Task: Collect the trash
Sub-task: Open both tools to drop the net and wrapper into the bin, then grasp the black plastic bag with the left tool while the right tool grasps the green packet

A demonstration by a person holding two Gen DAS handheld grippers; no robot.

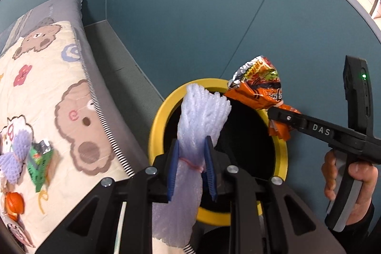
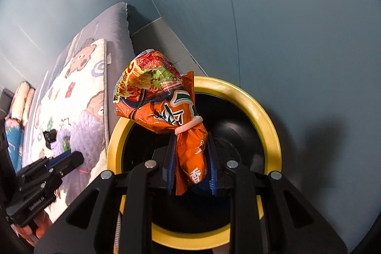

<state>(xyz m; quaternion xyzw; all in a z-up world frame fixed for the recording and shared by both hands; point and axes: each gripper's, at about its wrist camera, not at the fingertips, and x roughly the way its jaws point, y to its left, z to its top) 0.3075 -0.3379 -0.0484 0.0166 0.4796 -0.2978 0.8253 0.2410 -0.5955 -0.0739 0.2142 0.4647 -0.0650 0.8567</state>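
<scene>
You are carrying 2 pieces of trash over the bin (image 1: 157, 120), the black bucket with the yellow rim that is filling the lower centre of both wrist views. Neither piece is in it yet, so the drop is, by my reading, the step in hand.

Your left gripper (image 1: 191, 158) is clenching the white foam net (image 1: 202, 116) at its waist, right at the pink rubber band; the blue pads are pressing on both sides, the top of the net is fanning out above the jaws and its tail is hanging below them. In the left wrist view the net is sitting over the left part of the bin's dark mouth.

Your right gripper (image 2: 191, 168) is gripping the orange noodle wrapper (image 2: 164, 99) by its twisted lower end, just under its pink band, with the puffed upper part leaning toward the upper left of the frame. In the right wrist view it is hanging over the bin opening, close to the rim's left side.

More work is waiting: at the lower left of the left wrist view, a lilac foam net (image 1: 14, 158), a green packet (image 1: 39, 163) and an orange ball-like item (image 1: 14, 202) are lying on the bear-print quilt (image 1: 59, 77), well apart from both grippers. Judging by that, you are partway through, not near the end.
</scene>
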